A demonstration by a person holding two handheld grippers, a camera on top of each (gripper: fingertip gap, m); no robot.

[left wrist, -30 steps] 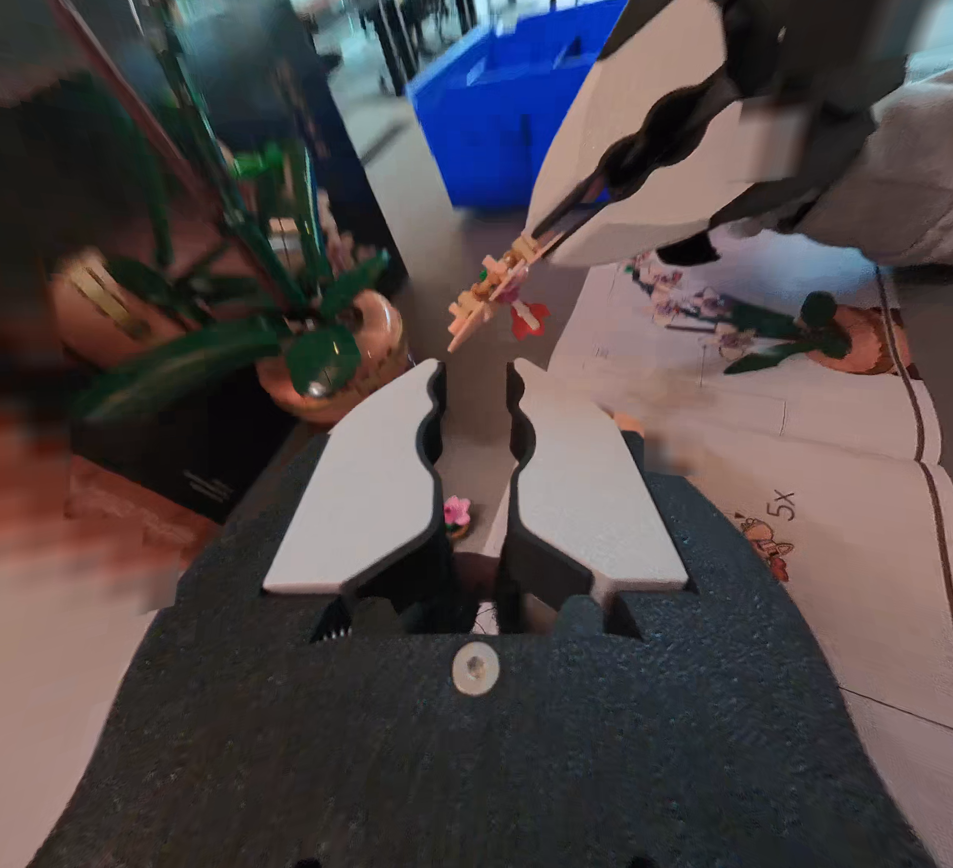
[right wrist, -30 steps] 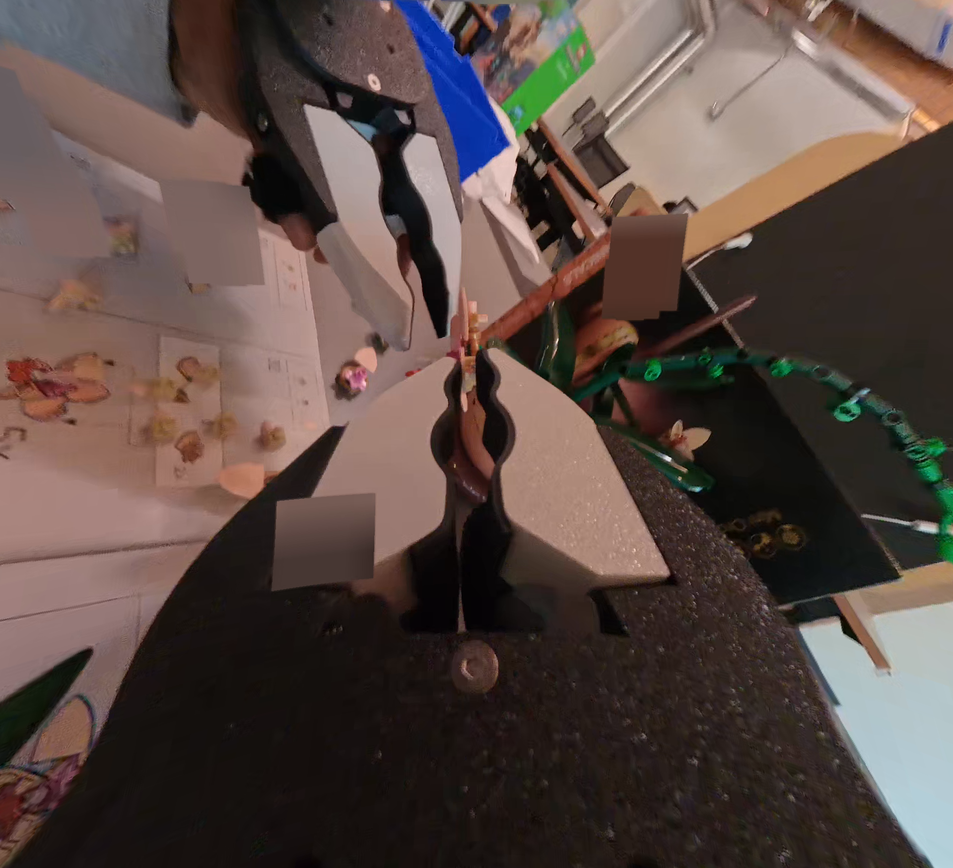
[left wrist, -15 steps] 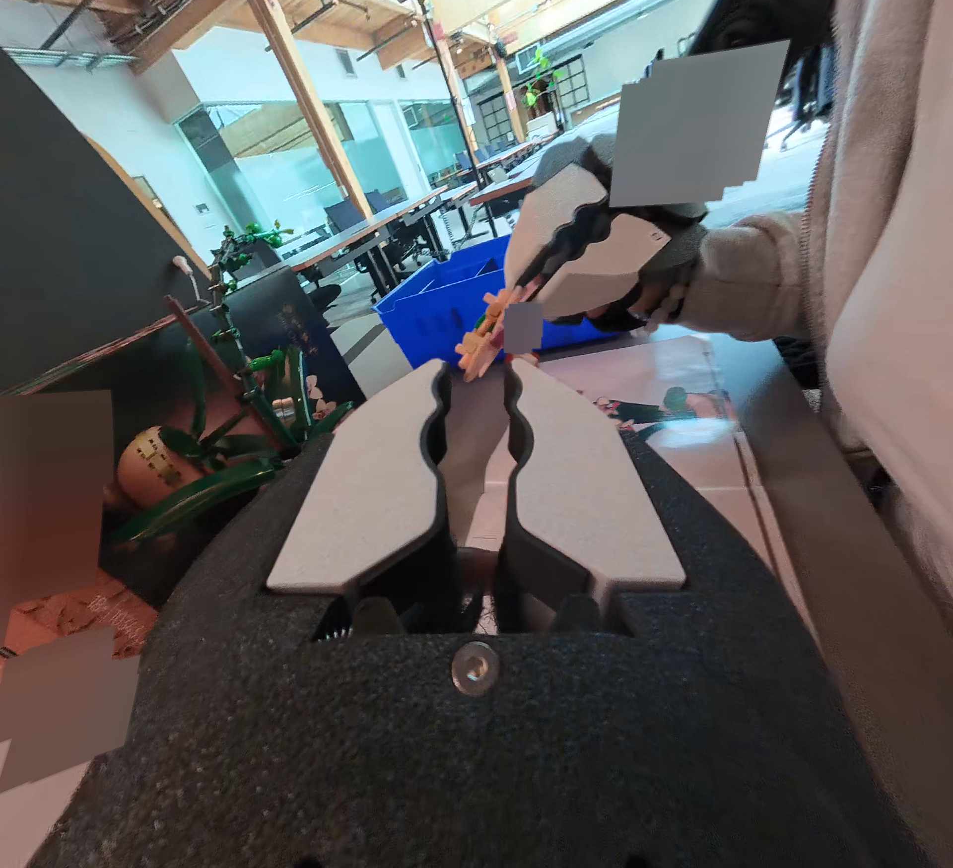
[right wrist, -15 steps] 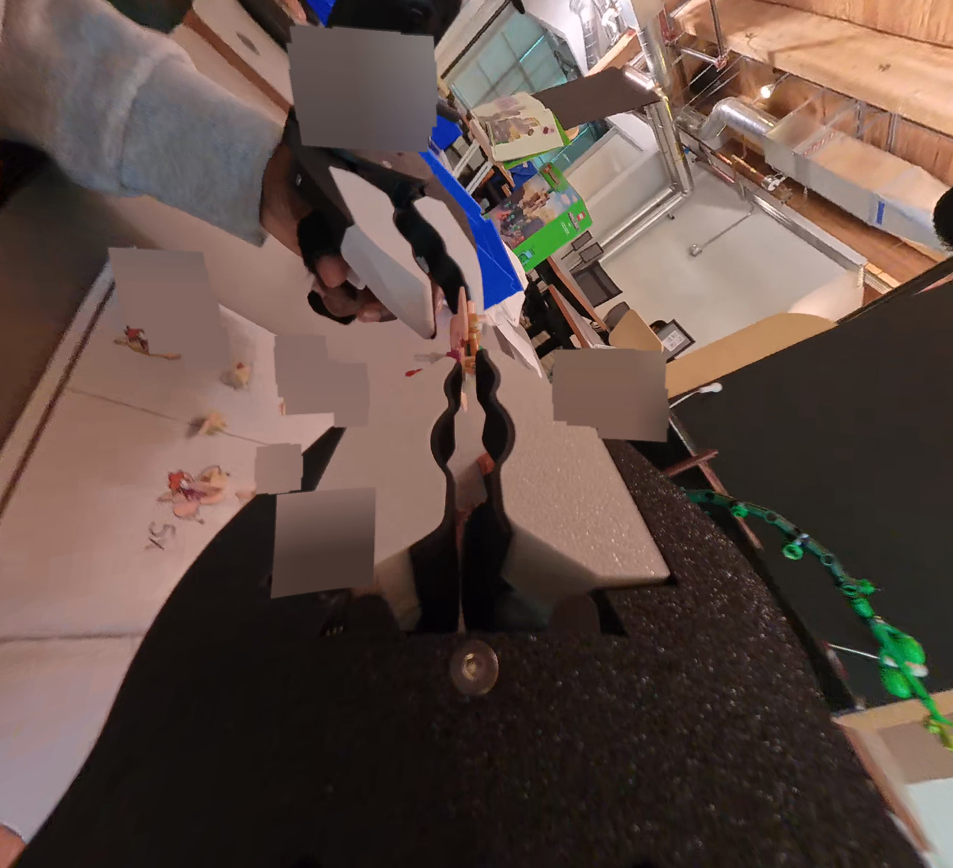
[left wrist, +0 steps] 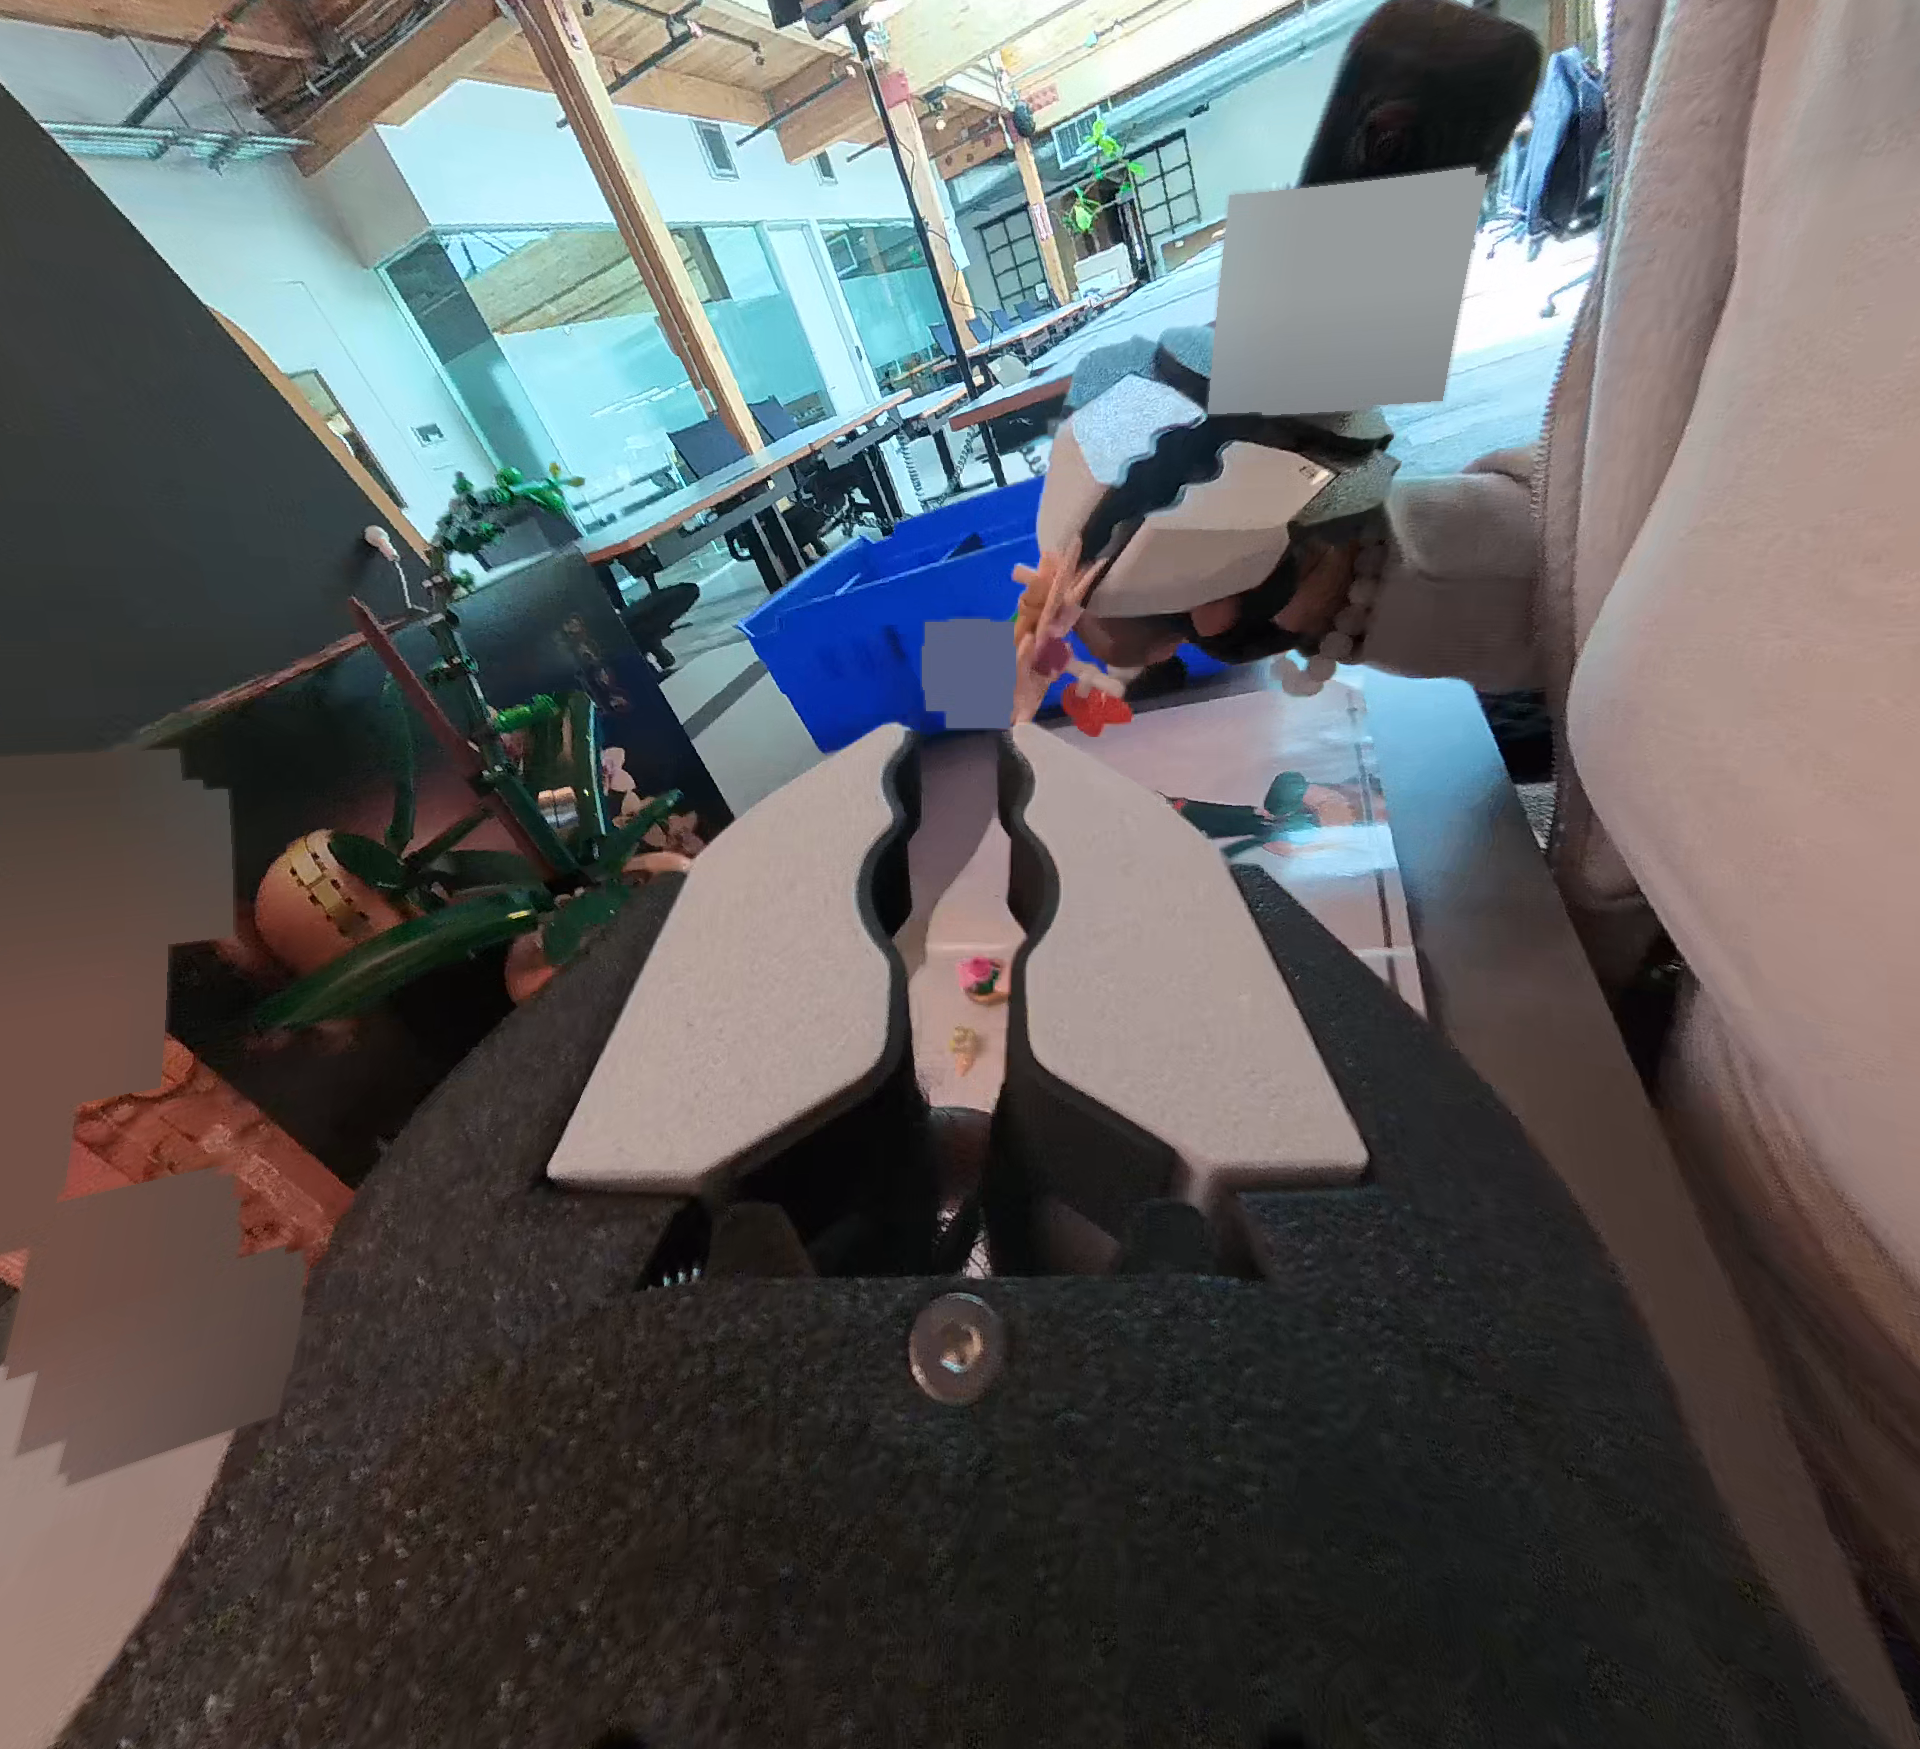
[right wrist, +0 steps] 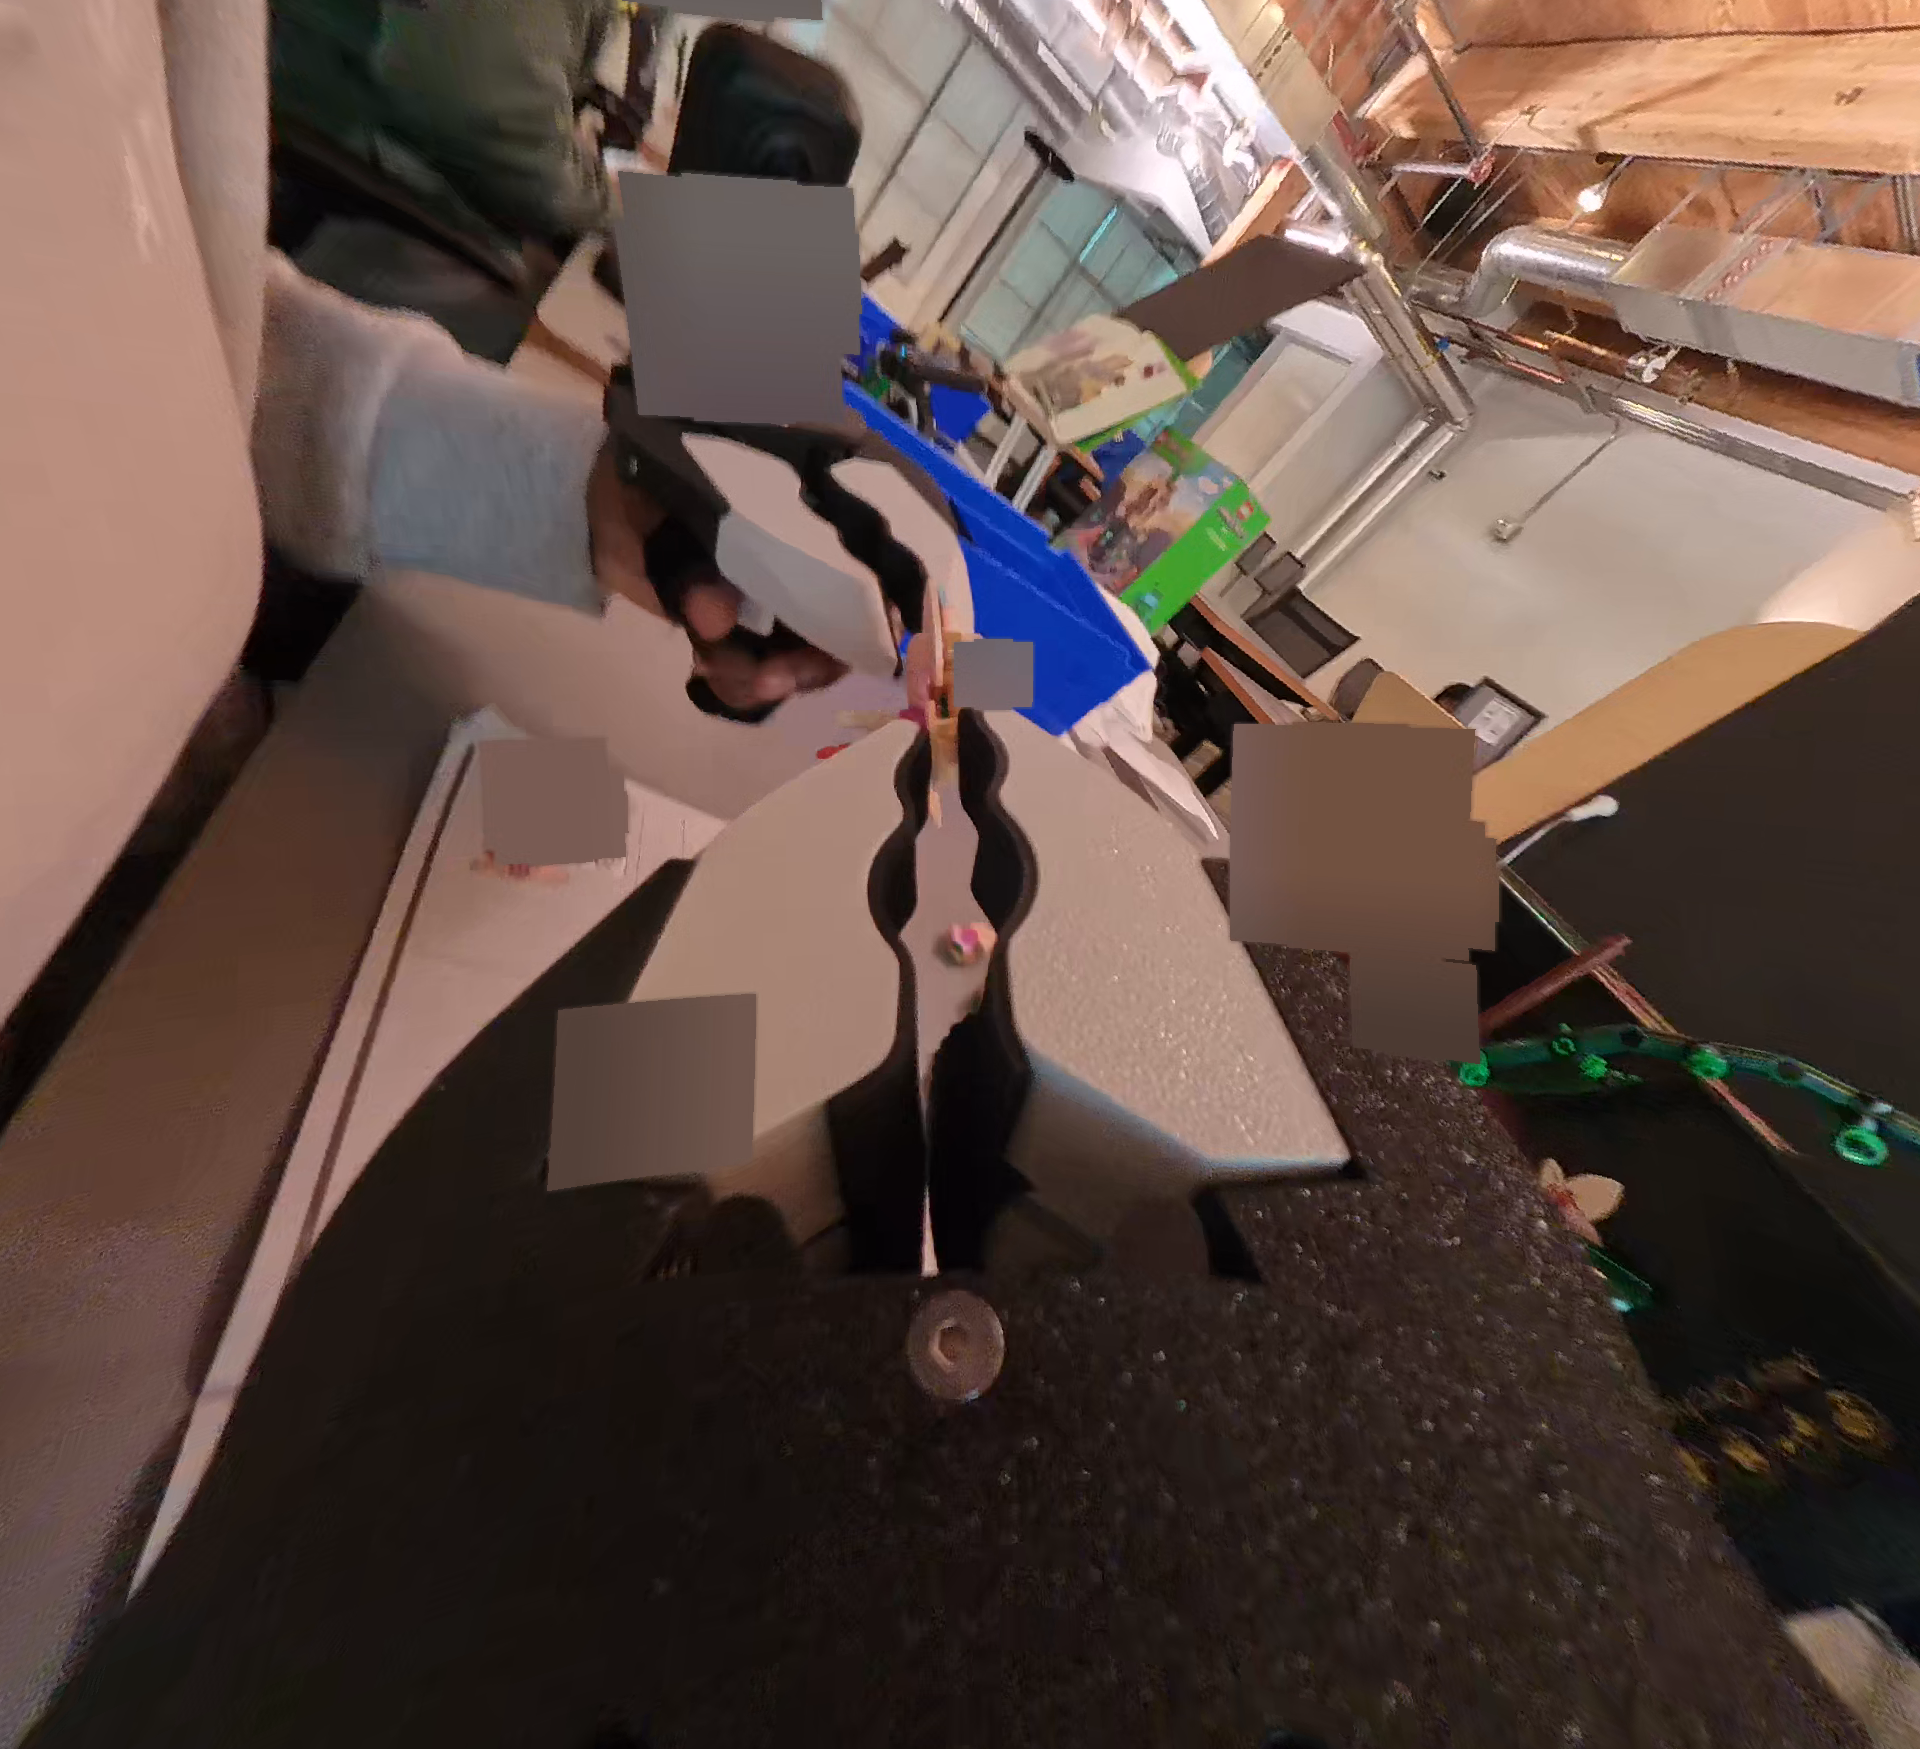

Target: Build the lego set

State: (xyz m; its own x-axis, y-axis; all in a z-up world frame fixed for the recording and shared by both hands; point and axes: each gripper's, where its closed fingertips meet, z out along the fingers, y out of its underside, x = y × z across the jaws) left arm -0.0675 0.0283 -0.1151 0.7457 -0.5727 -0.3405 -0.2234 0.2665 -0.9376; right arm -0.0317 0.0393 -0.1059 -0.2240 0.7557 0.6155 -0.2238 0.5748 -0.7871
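The right tool (right wrist: 943, 743) is clamped on a small tan-and-pink brick flower piece (right wrist: 940, 712), its two fingertips pressing the piece's thin edge at the very tip of the tool. In the left wrist view the same flower piece (left wrist: 1049, 619) pokes out of that tool at about 1 o'clock from the left tool's tips, with a red part (left wrist: 1099, 710) hanging below it.

The left tool (left wrist: 961, 749) stands narrowly open with nothing between its pads; its tips sit just below the flower piece, at about 7 o'clock from it, and whether they touch it cannot be told. Through the gap between its fingers, a small pink-and-green piece (left wrist: 980, 975) and a smaller tan piece (left wrist: 964, 1047) lie on the desk (left wrist: 1455, 868).

A printed instruction sheet (left wrist: 1247, 764) with plant pictures lies on the desk at 2 o'clock from the left tool. A brick-built plant (left wrist: 488, 816) with green leaves and a tan pot (left wrist: 312, 899) stands at 9 o'clock, before a dark box (left wrist: 582, 660). A blue bin (left wrist: 862, 629) sits behind the tools at 12 o'clock. A person's pale sleeve (left wrist: 1455, 536) holds the right tool at 2 o'clock; in the right wrist view a sleeve (right wrist: 457, 494) holds the left tool at 10 o'clock.
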